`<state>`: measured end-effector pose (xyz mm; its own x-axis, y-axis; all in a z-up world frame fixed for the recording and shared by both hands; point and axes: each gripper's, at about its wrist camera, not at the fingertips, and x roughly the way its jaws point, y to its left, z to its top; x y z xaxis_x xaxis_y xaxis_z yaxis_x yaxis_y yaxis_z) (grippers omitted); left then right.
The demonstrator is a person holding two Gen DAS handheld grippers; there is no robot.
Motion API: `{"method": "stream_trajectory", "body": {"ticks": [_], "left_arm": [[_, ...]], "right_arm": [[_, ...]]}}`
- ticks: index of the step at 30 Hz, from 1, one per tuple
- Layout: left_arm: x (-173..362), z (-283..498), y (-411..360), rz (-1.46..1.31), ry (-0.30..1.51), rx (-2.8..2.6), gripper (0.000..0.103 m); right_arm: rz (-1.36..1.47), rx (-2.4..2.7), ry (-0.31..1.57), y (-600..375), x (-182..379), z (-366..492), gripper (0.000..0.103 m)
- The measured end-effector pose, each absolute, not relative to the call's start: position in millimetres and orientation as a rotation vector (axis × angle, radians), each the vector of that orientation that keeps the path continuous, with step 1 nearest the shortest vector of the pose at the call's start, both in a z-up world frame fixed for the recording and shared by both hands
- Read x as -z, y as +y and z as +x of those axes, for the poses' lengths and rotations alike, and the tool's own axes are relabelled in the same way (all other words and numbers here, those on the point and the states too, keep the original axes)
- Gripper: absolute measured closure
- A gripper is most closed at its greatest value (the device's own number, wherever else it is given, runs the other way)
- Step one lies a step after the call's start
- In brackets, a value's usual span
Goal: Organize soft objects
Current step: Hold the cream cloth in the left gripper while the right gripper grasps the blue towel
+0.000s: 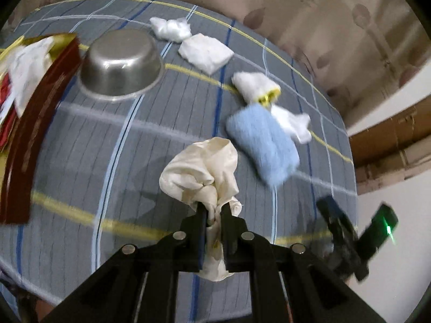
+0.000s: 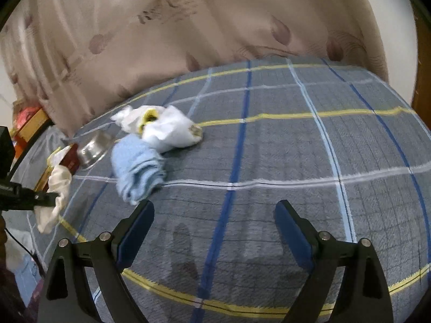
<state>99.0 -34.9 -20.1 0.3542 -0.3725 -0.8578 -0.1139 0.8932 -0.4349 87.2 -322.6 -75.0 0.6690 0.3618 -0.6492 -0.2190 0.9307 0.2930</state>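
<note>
Well, blurred red box (image 1: 40, 123) lettering seems unreadable.

This looks like a room in a home, most likely a bedroom. The work surface is soft and covered with a grey plaid sheet (image 2: 269, 161) with blue, white and yellow lines, like a bed. Behind it hangs a beige curtain (image 2: 188, 27) printed with leaf shapes. A steel bowl (image 1: 121, 67) sits upside down on the sheet beside a dark red box (image 1: 40, 113). Wooden furniture (image 1: 390, 140) stands against a plain white wall (image 1: 404, 269).
</note>
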Motion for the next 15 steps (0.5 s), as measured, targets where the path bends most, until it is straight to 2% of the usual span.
{"method": "stream_trajectory", "body": {"ticks": [3,7,9,15], "left_arm": [[7.5,79.4,-28.2,-0.454,1.196,0.182,0.094],[-8.3,61.7,-15.2,-0.439,1.166,0.19,0.093],[-14.9,51.9,-5.4,-0.43,1.148,0.182,0.093],[-27.2,41.8,23.4,-0.475,1.119,0.173,0.093]], "right_arm": [[0.144,-0.391,0.726,-312.8,67.6,77.5,0.013],[0.141,-0.44,0.758,-301.4,51.6,91.9,0.024],[0.146,-0.44,0.799,-296.5,44.7,109.1,0.025],[0.437,-0.508,0.927,-285.2,46.2,156.5,0.031]]}}
